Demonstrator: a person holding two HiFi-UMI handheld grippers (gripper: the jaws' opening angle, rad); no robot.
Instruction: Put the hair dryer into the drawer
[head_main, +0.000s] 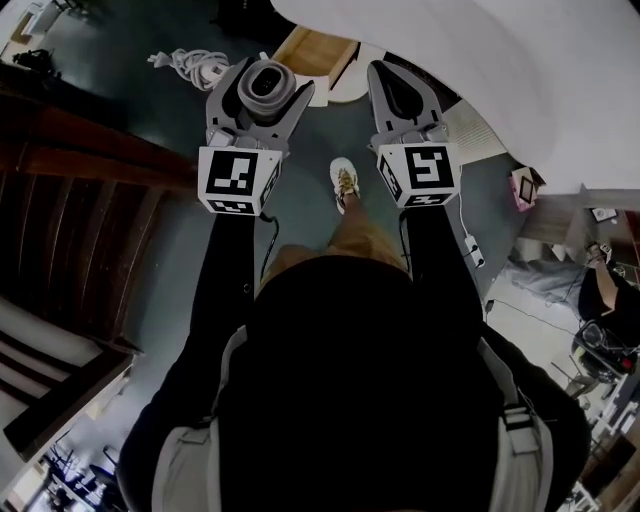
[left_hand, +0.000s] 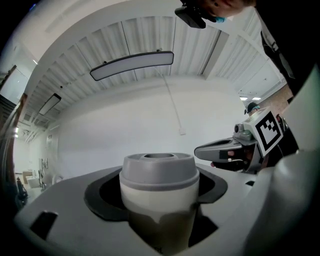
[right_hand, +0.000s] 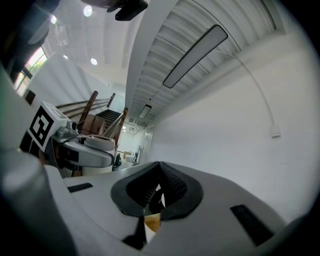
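Note:
In the head view my left gripper (head_main: 262, 88) is shut on the hair dryer (head_main: 266, 82), a white barrel with a grey end cap that points up at the camera. The left gripper view shows that barrel (left_hand: 159, 182) clamped upright between the dark pads (left_hand: 102, 197). My right gripper (head_main: 392, 82) hangs level beside it, shut with nothing held; its pads (right_hand: 170, 187) meet in the right gripper view. Just beyond both grippers a light wooden drawer (head_main: 312, 50) stands open under a white top.
A dark wooden staircase (head_main: 80, 230) fills the left. A coiled white cable (head_main: 188, 66) lies on the dark floor. My shoe (head_main: 345, 182) is below the grippers. A white power strip (head_main: 472, 250) and clutter lie at the right. A big white surface (head_main: 520, 70) spans the upper right.

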